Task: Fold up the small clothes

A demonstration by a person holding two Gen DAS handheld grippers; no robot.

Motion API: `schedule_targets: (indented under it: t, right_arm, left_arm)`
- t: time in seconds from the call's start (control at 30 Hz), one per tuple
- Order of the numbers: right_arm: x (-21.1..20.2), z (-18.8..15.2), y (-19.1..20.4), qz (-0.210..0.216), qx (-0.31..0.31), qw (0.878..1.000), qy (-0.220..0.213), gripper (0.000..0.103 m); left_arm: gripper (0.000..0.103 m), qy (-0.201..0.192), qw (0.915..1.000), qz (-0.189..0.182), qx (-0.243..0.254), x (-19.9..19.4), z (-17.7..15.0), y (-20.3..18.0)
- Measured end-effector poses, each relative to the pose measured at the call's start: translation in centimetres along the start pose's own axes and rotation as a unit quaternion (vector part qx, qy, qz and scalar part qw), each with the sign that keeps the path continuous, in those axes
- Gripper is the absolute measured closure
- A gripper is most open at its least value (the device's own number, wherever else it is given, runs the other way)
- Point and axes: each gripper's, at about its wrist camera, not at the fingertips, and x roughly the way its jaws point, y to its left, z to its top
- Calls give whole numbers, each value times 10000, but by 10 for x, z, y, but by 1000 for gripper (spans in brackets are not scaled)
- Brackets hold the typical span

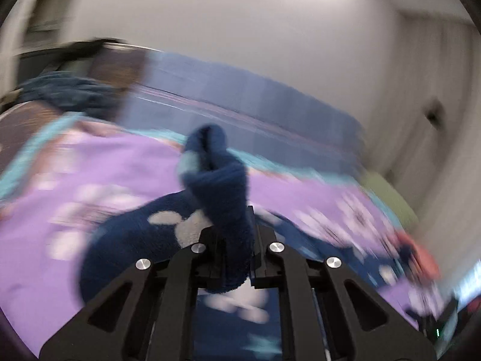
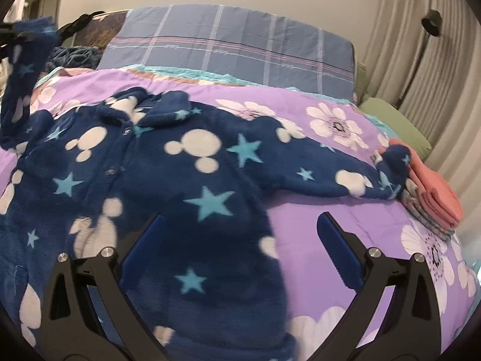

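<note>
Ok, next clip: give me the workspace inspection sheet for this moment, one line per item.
Surface: bed with purple floral quilt, plaid pillow at its head.
Job's things: navy fleece top spread front-up, one sleeve raised at the left edge of the right wrist view.
Clutter: folded pink clothes by the other sleeve's cuff; dark blue bundle near the pillow; green cushion.
Grippers: left gripper shut on the navy fleece top's sleeve; right gripper open over the hem.
Cables: nothing seen.
Surroundings: plain wall, curtain at right.
</note>
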Motion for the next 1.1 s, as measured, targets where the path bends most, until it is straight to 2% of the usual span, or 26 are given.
schedule_targets:
  t: [0.03, 0.07, 0.1, 0.17, 0.27, 0.33, 0.4, 0.43, 0.5, 0.57, 0.7, 0.77, 0.83, 0.9, 1.0, 1.03, 1.07, 1.1]
  right_arm:
    - [1, -1, -6, -27, 67, 10000, 28, 2]
    - [3, -3, -13, -54, 162, 9998, 81, 2]
    - [5, -5, -21, -81, 261, 9995, 153, 2]
    - [9, -9, -36, -103, 450, 9985, 284, 2]
    - [14, -14, -57, -98, 671, 9968, 418, 2]
    - [17, -16, -68, 12, 787, 9959, 437, 2]
    - [21, -15, -75, 283, 928, 9941, 484, 4]
    - [24, -13, -77, 473, 995, 9925, 523, 11]
    - [35, -4, -73, 998, 1035, 9876, 624, 21]
    - [43, 9, -62, 1423, 897, 9837, 641, 32]
    - [71, 41, -22, 2154, 430, 9736, 620, 34]
    - [92, 58, -5, 2393, 380, 9673, 756, 34]
    - [114, 71, 10, 2424, 368, 9654, 891, 34]
    - [142, 81, 26, 2282, 415, 9667, 1083, 34]
    - [169, 84, 40, 2335, 612, 9606, 1377, 34]
    - [169, 84, 43, 2238, 638, 9636, 1319, 50]
    - [166, 85, 46, 2184, 560, 9661, 1256, 89]
    - [161, 89, 52, 2241, 387, 9660, 1235, 93]
  left_arm:
    - [92, 186, 9994, -252, 171, 14, -12, -24]
    - [87, 443, 9971, -500, 370, 32, -28, -49]
    - [72, 696, 9941, -632, 539, 49, -45, -69]
    - [52, 1017, 9898, -683, 731, 73, -73, -92]
    - [50, 1490, 9822, -682, 916, 89, -100, -91]
    - [46, 1534, 9831, -575, 815, 77, -107, -72]
    - [37, 1254, 9887, -330, 748, 48, -103, -48]
    - [35, 1141, 9901, -188, 792, 43, -98, -40]
    - [29, 894, 9895, 408, 1058, 19, -101, -22]
    - [24, 836, 9827, 1027, 1294, 3, -108, 2]
    - [24, 1227, 9640, 1877, 1432, -3, -124, 49]
    - [24, 1460, 9562, 2096, 1433, 2, -131, 67]
    - [24, 1583, 9546, 2178, 1277, 8, -131, 85]
    - [24, 1677, 9509, 2368, 1081, 22, -130, 96]
    - [22, 1640, 9520, 2446, 838, 28, -125, 111]
    - [22, 1616, 9513, 2490, 828, 30, -124, 113]
    - [22, 1562, 9497, 2571, 865, 30, -124, 114]
    - [22, 1539, 9487, 2614, 897, 31, -124, 114]
